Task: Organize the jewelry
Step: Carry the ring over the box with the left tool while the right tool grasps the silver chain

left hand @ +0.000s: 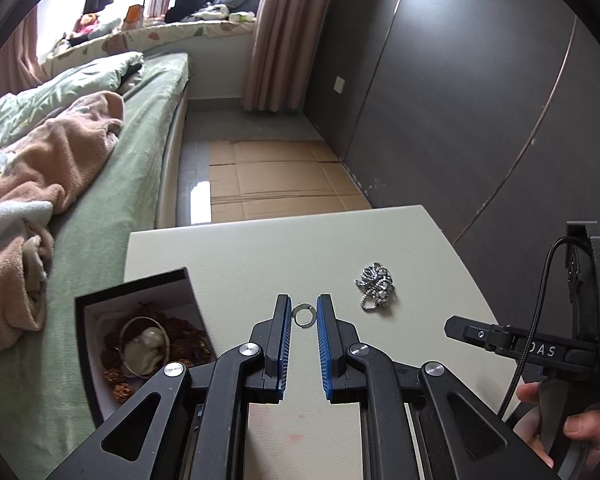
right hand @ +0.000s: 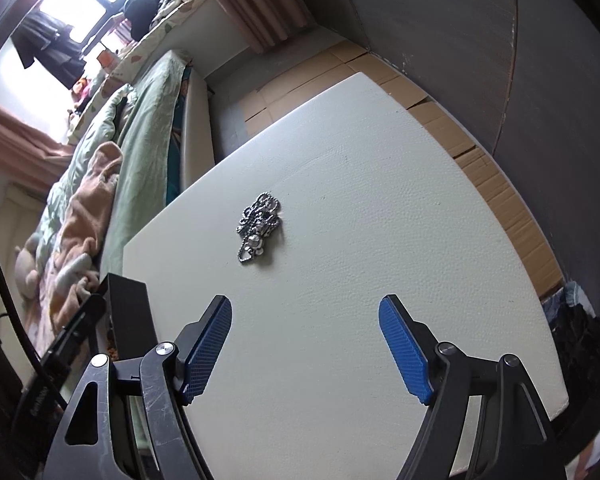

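Left wrist view: off-white textured bench (left hand: 260,248) stands beside a bed (left hand: 140,152) with green sheet and a peach blanket (left hand: 48,160); flattened cardboard (left hand: 276,176) lies on the floor, against a dark panelled wall (left hand: 460,80). Left gripper (left hand: 304,314) has its blue pads on either side of a small silver ring (left hand: 303,315) lying on the bench; whether the pads touch it I cannot tell, so grasp unconfirmed. A heap of silver chain (left hand: 376,286) lies to the ring's right, apart from it. Black box (left hand: 140,332) at the bench's left edge, open, holding a bangle and brownish beads. Right-hand tool body reads "DAS", partly hidden.

Right wrist view: right gripper (right hand: 305,344) is spread wide, grasping nothing, above bare bench (right hand: 380,220). Chain heap (right hand: 260,228) lies ahead of it, well apart. Only the box's black outer wall (right hand: 130,316) shows here; ring and contents not seen. Window and curtain (right hand: 252,0) at far end.
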A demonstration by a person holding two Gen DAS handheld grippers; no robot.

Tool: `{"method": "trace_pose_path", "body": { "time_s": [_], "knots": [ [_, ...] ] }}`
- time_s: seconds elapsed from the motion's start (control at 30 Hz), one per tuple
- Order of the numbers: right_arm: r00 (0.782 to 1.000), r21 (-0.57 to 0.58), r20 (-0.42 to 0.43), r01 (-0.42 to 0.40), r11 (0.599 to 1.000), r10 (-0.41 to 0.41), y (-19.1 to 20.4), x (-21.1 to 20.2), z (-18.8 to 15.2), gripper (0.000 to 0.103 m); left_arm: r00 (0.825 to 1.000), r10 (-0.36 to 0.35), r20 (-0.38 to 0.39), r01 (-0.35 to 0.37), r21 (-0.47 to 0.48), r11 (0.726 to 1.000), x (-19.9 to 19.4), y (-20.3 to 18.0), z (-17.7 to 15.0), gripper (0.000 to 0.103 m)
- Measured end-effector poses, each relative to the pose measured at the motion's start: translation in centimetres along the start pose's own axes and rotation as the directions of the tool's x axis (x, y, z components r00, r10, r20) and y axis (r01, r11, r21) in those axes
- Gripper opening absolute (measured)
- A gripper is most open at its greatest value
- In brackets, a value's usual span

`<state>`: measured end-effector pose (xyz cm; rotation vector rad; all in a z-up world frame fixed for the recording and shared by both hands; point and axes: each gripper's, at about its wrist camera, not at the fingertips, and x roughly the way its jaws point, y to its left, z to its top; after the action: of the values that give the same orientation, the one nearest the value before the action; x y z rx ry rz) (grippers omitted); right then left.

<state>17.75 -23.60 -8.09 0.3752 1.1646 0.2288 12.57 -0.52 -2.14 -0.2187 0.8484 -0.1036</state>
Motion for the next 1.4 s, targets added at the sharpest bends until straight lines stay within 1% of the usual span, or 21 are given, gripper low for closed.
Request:
{"method": "trace_pose_path", "body": {
  "time_s": [0.17,0.3,0.5,0.57,0.67,0.77,0.83,0.97,1.07,1.17,1.27,1.3,1.37,1.4],
  "knots": [
    [1.000,-0.018,0.025,-0.001,1.000,0.002,0.9,0.3,0.4,0.076,1.000,0.005,0.015,-0.004,-0.044,0.999,-0.5,1.7,0.5,0.013],
    [0.998,-0.019,0.047,-0.040,0.999,0.041,1.3,0.7,1.0,0.076,1.000,0.007,0.023,-0.006,-0.066,0.998,-0.6,2.7,1.0,0.013],
    [0.995,-0.022,0.069,-0.070,0.997,0.072,2.0,2.1,1.6,0.076,1.000,0.012,0.024,-0.009,-0.098,0.995,-0.3,4.0,1.7,0.013],
    [0.997,-0.017,0.060,-0.056,0.998,0.057,2.3,2.8,2.0,0.075,1.000,0.010,0.024,-0.008,-0.110,0.994,-0.2,4.5,1.9,0.013],
    [0.996,-0.012,0.060,-0.068,0.998,0.069,2.6,3.8,2.6,0.065,1.000,0.009,0.027,-0.005,-0.126,0.992,-0.1,5.0,2.2,0.013],
    [0.997,-0.011,0.043,-0.056,0.998,0.057,3.1,5.0,2.9,0.059,1.000,0.006,0.027,-0.002,-0.140,0.990,0.3,5.5,2.6,0.013],
    [0.999,-0.022,0.036,-0.036,0.999,0.037,3.7,5.8,3.0,0.058,1.000,0.003,0.023,0.000,-0.146,0.989,0.6,5.6,2.8,0.013],
    [0.998,-0.075,0.048,0.055,0.996,-0.051,5.1,7.0,3.2,0.056,1.000,-0.007,0.014,0.009,-0.151,0.988,1.2,5.9,3.2,0.013],
    [0.994,-0.105,0.059,0.099,0.990,-0.093,6.0,7.5,3.3,0.056,1.000,-0.012,0.011,0.013,-0.158,0.987,1.5,6.1,3.4,0.013],
    [0.987,-0.145,0.079,0.150,0.978,-0.140,7.0,7.9,3.4,0.056,1.000,-0.013,0.008,0.014,-0.162,0.987,1.7,6.3,3.5,0.013],
    [0.975,-0.196,0.104,0.214,0.957,-0.197,7.9,8.4,3.2,0.056,1.000,-0.013,0.003,0.014,-0.170,0.985,1.9,6.5,3.7,0.013],
    [0.966,-0.226,0.121,0.249,0.942,-0.226,8.4,8.6,3.0,0.053,1.000,-0.014,0.001,0.014,-0.173,0.985,2.0,6.6,3.7,0.013],
    [0.947,-0.277,0.154,0.316,0.907,-0.283,9.1,8.9,2.7,0.041,1.000,-0.016,-0.001,0.016,-0.178,0.984,2.1,6.6,3.7,0.013],
    [0.942,-0.299,0.166,0.331,0.895,-0.293,9.4,9.0,2.6,0.038,1.000,-0.016,-0.001,0.016,-0.178,0.984,2.1,6.7,3.8,0.013]
  ]
}}
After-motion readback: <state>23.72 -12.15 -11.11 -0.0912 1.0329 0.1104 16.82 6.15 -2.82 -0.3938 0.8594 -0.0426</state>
